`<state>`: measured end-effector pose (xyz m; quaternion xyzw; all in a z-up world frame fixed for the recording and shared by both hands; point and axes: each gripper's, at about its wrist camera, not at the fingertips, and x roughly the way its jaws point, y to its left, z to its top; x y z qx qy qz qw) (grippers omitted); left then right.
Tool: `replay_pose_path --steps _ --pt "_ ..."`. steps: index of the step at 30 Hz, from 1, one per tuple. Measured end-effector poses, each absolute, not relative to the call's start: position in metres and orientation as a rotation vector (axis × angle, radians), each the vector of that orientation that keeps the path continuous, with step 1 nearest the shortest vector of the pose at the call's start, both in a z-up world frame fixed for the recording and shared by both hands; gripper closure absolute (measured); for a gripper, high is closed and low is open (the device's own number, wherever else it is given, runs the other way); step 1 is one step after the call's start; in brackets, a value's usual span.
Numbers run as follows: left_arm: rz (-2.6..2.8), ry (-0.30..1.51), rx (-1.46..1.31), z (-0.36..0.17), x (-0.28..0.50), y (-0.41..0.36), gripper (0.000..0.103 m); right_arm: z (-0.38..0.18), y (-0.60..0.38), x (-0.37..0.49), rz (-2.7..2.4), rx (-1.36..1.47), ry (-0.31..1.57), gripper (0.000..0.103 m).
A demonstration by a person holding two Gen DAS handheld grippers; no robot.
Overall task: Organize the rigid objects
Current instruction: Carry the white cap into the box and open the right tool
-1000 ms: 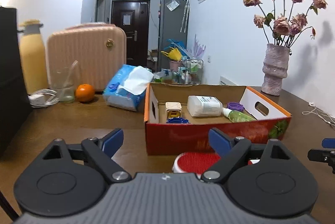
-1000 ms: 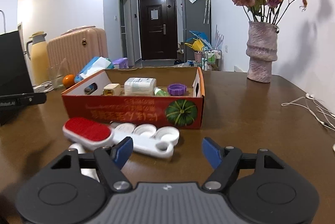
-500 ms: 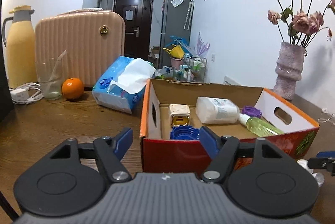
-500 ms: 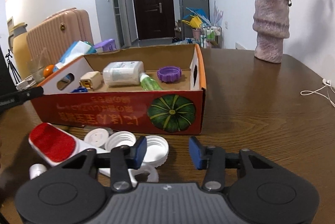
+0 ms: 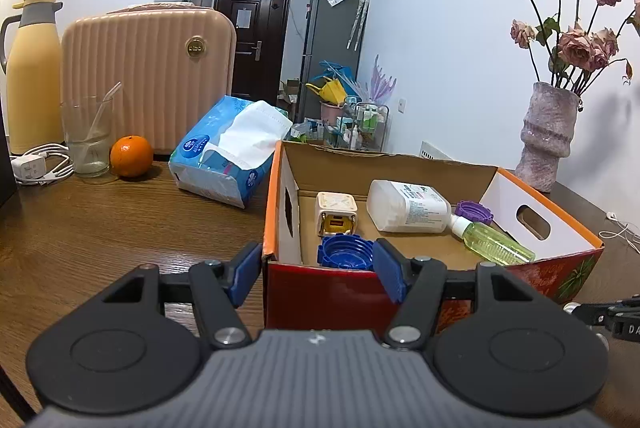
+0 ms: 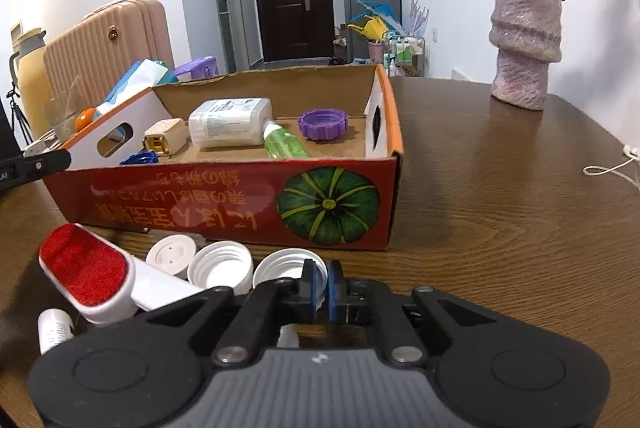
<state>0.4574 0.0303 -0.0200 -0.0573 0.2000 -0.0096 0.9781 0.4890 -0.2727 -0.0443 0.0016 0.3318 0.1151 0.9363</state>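
Right tool [image 6: 319, 286]: clenched on the rim of a white cap [image 6: 280, 268], just in front of the box [image 6: 240, 204] on the table [image 6: 500, 196].
Left tool [image 5: 316, 274]: released, pads astride the box's near left corner.
Inside box: blue cap [image 5: 345, 253], white bottle [image 5: 408, 206], green bottle [image 5: 496, 244], purple cap [image 5: 474, 212].
Beside white cap: red brush [image 6: 86, 270], second white cap [image 6: 220, 266].

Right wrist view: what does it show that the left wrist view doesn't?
Only the right wrist view shows the right gripper with jaws shut on a white cap, beside another white cap and the red lint brush in front of the box. Only the left shows the left gripper, jaws open, and the charger cable. Both show the cardboard box, blue cap and purple cap.
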Motion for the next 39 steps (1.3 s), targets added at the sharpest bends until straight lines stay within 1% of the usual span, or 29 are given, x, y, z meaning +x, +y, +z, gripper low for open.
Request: replay_pose_path --steps 7,15,19,23,26,31,36,39 --pt "-0.03 0.412 -0.131 -0.02 0.457 0.033 0.041 -0.024 -0.275 0.467 0.181 -0.055 0.6 0.098" --pt "-0.035 0.408 -0.13 -0.02 0.458 0.034 0.041 0.02 -0.285 0.42 0.215 -0.036 0.502 0.098" --pt "-0.034 0.402 -0.12 -0.02 0.457 0.033 0.041 0.04 -0.282 0.428 0.263 -0.027 0.483 0.098" --pt "-0.038 0.4 -0.109 -0.02 0.457 0.033 0.041 0.057 -0.271 0.46 0.322 -0.014 0.484 0.098" --pt "-0.039 0.398 -0.098 -0.02 0.457 0.032 0.041 0.059 -0.259 0.494 0.348 -0.009 0.518 0.098" --pt "-0.032 0.391 -0.079 -0.019 0.457 0.029 0.041 0.041 -0.23 0.553 0.406 -0.015 0.636 0.098" --pt "-0.028 0.39 -0.068 -0.019 0.457 0.027 0.041 0.009 -0.2 0.605 0.422 -0.059 0.813 0.098" --pt "-0.032 0.395 -0.081 -0.019 0.457 0.03 0.041 -0.007 -0.186 0.618 0.425 -0.097 0.887 0.096"
